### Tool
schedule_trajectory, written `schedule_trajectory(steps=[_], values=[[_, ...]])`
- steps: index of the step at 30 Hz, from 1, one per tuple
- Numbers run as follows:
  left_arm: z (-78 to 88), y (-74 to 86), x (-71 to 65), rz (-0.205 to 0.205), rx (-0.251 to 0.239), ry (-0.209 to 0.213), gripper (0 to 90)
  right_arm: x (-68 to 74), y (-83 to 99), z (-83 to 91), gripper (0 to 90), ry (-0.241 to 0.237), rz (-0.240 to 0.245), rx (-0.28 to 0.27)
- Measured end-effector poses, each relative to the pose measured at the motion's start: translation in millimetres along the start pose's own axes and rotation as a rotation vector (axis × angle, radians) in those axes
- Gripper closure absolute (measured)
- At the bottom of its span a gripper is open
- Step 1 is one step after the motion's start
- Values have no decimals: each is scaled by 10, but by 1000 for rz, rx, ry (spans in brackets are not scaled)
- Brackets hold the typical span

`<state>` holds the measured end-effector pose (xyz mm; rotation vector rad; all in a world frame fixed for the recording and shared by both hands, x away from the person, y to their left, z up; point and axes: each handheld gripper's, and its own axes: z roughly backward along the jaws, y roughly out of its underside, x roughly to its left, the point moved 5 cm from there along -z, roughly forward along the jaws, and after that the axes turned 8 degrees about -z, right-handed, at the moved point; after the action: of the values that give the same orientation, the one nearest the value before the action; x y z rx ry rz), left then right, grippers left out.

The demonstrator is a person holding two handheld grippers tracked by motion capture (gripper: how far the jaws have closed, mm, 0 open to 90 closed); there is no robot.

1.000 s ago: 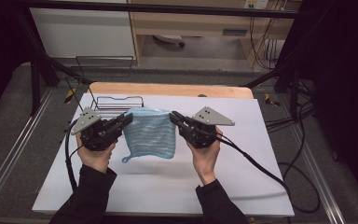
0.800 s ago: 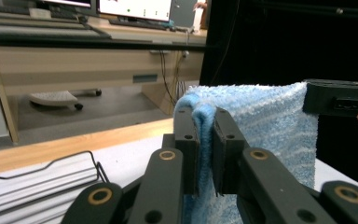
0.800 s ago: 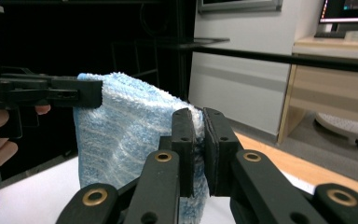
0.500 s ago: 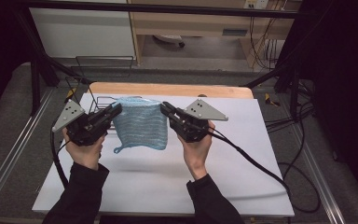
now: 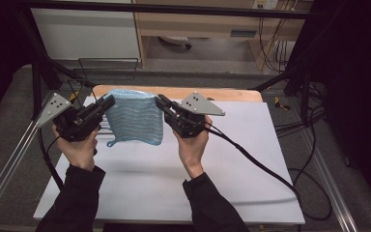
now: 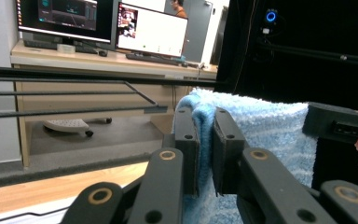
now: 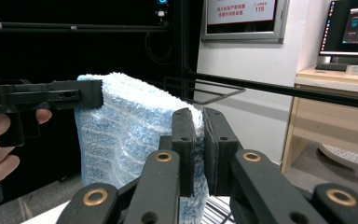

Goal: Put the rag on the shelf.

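A light blue knitted cloth (image 5: 134, 117) hangs in the air above the white table (image 5: 174, 179), stretched between both grippers. My left gripper (image 5: 107, 102) is shut on the cloth's upper left corner; its own view shows the blue cloth (image 6: 265, 135) pinched between the jaws of the left gripper (image 6: 206, 128). My right gripper (image 5: 161, 102) is shut on the upper right corner, and in its view the cloth (image 7: 126, 135) runs from my right gripper (image 7: 199, 130) across to the other gripper. A small loop (image 5: 110, 143) dangles at the cloth's lower left.
A black wire rack (image 5: 101, 126) lies on the table behind the cloth, partly hidden by it. A wooden board edge (image 5: 222, 94) runs along the table's far side. Cables (image 5: 251, 157) trail from the right gripper over the table's right part.
Both grippers have lifted the cloth off the table and carried it up and away toward the far edge. It now hangs freely between them.
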<state>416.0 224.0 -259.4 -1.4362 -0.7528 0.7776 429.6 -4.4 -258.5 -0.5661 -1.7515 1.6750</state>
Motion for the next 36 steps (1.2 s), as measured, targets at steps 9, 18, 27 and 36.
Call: schedule_trajectory(steps=[9, 18, 27, 36], values=[[33, -174, 120, 1, -37, -21, 824, 67, -146, -138, 845, -9, 8, -23], [44, -351, 247, 9, -67, -38, 824, 128, -328, -286, 845, -10, 22, -48], [52, -533, 391, 6, -88, -61, 824, 194, -475, -451, 844, -18, 19, -70], [39, -697, 561, 14, -106, -81, 825, 240, -636, -663, 844, -10, 46, -85]])
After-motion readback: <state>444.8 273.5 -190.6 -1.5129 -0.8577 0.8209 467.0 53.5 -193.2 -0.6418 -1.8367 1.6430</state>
